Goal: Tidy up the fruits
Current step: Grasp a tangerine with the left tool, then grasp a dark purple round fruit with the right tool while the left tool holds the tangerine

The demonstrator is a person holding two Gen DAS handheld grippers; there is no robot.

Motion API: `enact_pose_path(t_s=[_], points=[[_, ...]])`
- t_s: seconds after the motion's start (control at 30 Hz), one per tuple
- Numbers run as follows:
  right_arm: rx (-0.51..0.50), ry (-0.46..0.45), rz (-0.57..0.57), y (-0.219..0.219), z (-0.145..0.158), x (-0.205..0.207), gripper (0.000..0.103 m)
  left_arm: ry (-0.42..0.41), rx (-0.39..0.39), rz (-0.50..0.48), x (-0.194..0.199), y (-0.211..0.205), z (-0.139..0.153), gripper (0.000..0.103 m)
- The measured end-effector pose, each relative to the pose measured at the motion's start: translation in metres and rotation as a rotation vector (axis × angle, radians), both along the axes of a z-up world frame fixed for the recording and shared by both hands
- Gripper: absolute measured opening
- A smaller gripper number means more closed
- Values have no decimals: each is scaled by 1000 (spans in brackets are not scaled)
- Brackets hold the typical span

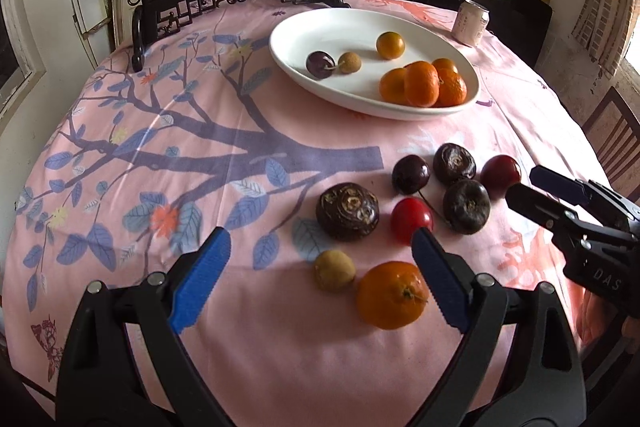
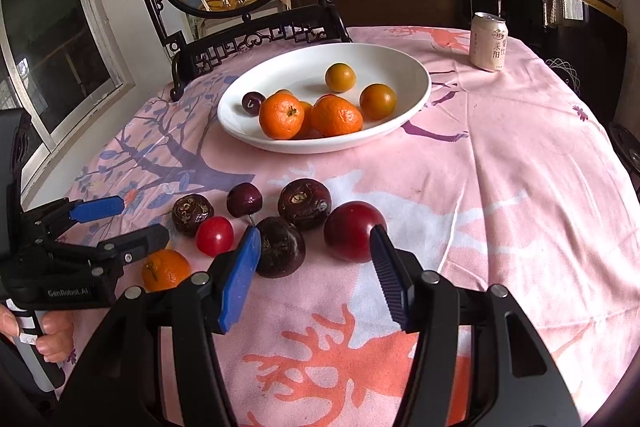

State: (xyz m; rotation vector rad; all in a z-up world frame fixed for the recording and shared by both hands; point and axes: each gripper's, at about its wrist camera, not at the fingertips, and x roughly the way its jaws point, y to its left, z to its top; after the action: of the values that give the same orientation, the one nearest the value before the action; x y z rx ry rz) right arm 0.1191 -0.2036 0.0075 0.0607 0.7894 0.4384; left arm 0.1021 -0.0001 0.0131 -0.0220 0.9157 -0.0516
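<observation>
Pink cloth with a printed blue-leafed tree covers the table (image 1: 200,155). On it, toward the far side, stands a white plate (image 1: 320,27) holding a heap of tangerines (image 1: 422,85), a yellowish round fruit (image 1: 390,45), a dark cherry (image 1: 320,65) and a small tan longan (image 1: 349,61) just beside it. A drink can (image 2: 489,41) stands upright beyond the plate, near the table's far edge.

Nearer, loose fruit lies in a cluster on the cloth: three dark, wrinkled water chestnuts (image 1: 347,211), a bright red cherry tomato (image 1: 411,219), a dark cherry with a stem, a large red plum (image 2: 354,231), a second longan (image 1: 334,270) and a lone tangerine (image 1: 392,295).

Left gripper (image 1: 320,251) hangs over the near end of the cluster with its jaws wide apart and nothing between the pads (the lone tangerine lies just beside its right finger). Right gripper (image 2: 316,247) has its jaws partly apart, empty, with the plum and one water chestnut just ahead of the tips. A hand (image 2: 44,331) grips the left tool's handle.
</observation>
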Motion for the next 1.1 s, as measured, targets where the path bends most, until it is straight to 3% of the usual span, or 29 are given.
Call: enact_pose_path(t_s=[0.27,0.4,0.5,0.53,0.57,0.63,0.9,0.93,1.1], points=[[-6,-12,6,1,3,-4,57,78,-37,-64,-11,-14,-15,93],[-5,-10,11,2,3,-5,57,90,-8,-81,-15,-19,-19,90],[-10,-10,20,4,3,-6,57,114,-15,-99,-17,-23,-22,75],[-12,-11,23,5,3,-6,57,129,-13,-105,-16,-24,-24,59],[-12,-13,26,5,3,-7,57,145,-18,-109,-15,-25,-25,52],[-11,-17,28,5,4,-8,57,136,-12,-105,-15,-28,-23,47],[-15,-23,25,4,4,-9,57,139,-5,-102,-4,-36,-25,50],[-17,-24,23,4,4,-9,57,136,3,-100,-4,-37,-25,42],[-29,-26,21,3,3,-9,57,132,-36,-94,-7,-28,-21,41]])
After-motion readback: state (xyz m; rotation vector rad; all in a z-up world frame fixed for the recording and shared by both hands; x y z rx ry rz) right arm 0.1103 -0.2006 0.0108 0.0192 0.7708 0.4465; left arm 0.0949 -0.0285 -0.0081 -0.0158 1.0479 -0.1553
